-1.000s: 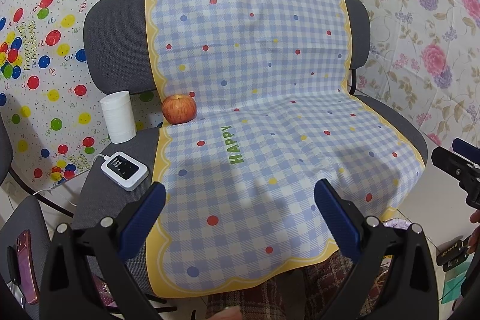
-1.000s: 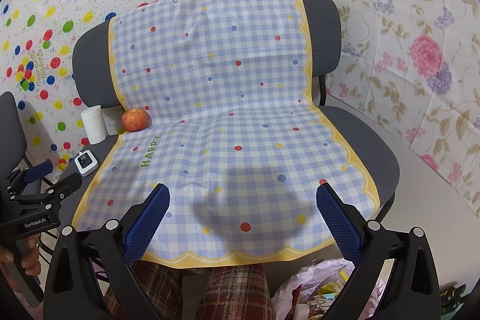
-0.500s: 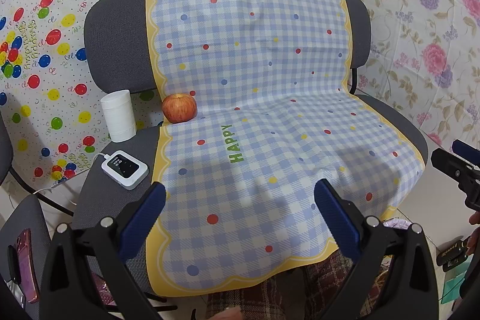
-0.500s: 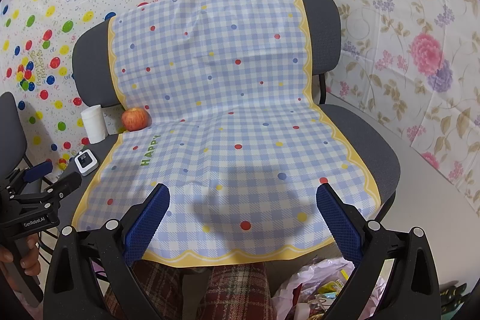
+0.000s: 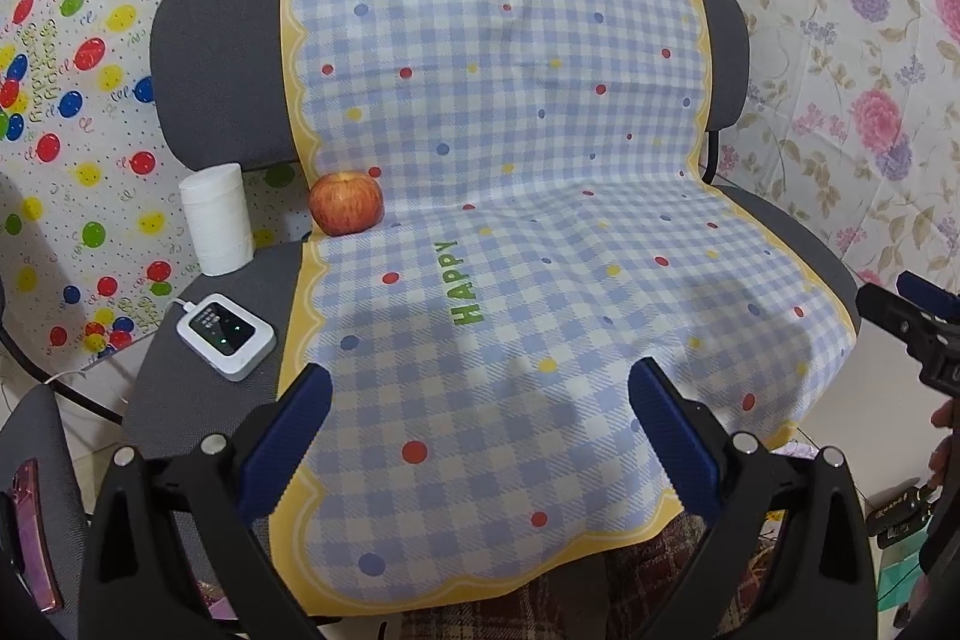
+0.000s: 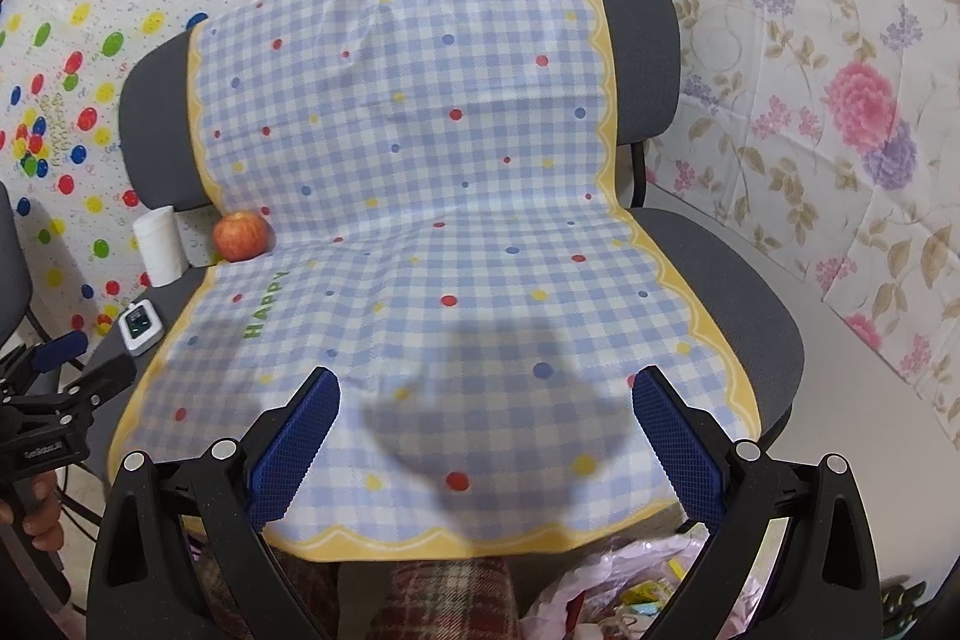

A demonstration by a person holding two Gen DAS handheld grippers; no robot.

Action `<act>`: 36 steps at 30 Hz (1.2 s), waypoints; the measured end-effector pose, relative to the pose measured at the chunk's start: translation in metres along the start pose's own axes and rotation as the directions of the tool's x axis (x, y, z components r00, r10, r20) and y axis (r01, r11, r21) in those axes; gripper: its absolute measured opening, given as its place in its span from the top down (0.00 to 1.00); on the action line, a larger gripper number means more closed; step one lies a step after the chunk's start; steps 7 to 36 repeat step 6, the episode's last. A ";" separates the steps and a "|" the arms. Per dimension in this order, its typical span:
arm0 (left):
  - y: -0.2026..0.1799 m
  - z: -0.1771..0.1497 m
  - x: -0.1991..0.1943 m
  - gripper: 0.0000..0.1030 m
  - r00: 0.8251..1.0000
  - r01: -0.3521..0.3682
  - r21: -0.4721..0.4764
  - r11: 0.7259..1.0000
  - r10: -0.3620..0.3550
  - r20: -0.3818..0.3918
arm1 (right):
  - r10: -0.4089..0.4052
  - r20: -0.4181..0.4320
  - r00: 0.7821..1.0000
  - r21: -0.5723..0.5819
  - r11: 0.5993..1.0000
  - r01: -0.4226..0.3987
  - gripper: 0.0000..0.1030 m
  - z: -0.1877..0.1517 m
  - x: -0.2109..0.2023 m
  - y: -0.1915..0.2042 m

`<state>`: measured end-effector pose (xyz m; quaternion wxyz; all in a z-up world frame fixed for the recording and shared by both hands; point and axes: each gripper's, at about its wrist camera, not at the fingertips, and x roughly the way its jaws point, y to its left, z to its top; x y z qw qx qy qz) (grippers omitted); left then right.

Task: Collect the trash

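Observation:
A grey chair point(image 5: 210, 40) point(image 6: 720, 280) carries a blue checked cloth point(image 5: 510, 160) point(image 6: 420, 160) with a yellow border. A red apple point(image 5: 346, 204) point(image 6: 240, 236) rests at the cloth's back left corner, and a white roll point(image 5: 217, 219) point(image 6: 159, 248) stands upright left of it. My left gripper point(image 5: 480, 430) is open above the cloth's front edge, holding nothing. My right gripper point(image 6: 486, 430) is open too, over the front of the seat, and shows at the left wrist view's right edge point(image 5: 912, 334). A pink plastic bag of trash point(image 6: 618, 586) lies below the seat front.
A small white device point(image 5: 227, 335) point(image 6: 140, 327) with a cable lies on the seat's left side. A phone point(image 5: 27, 532) rests on another chair at far left. A hand point(image 6: 36, 514) holds the left gripper's handle. Patterned sheets cover the walls.

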<state>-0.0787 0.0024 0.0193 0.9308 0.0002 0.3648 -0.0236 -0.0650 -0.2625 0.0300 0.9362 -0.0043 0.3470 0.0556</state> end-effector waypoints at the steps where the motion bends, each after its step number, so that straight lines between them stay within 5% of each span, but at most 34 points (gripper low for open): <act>1: -0.001 0.000 0.006 0.07 1.000 -0.004 0.004 1.000 0.004 -0.006 | -0.010 -0.005 1.000 -0.003 1.000 0.010 0.06 0.003 0.008 -0.005; 6: -0.006 0.004 0.027 0.06 1.000 -0.024 0.025 0.999 0.024 -0.009 | -0.084 -0.016 0.996 -0.017 0.996 0.083 0.06 0.024 0.068 -0.045; 36: -0.006 0.004 0.027 0.06 1.000 -0.024 0.025 0.999 0.024 -0.009 | -0.084 -0.016 0.996 -0.017 0.996 0.083 0.06 0.024 0.068 -0.045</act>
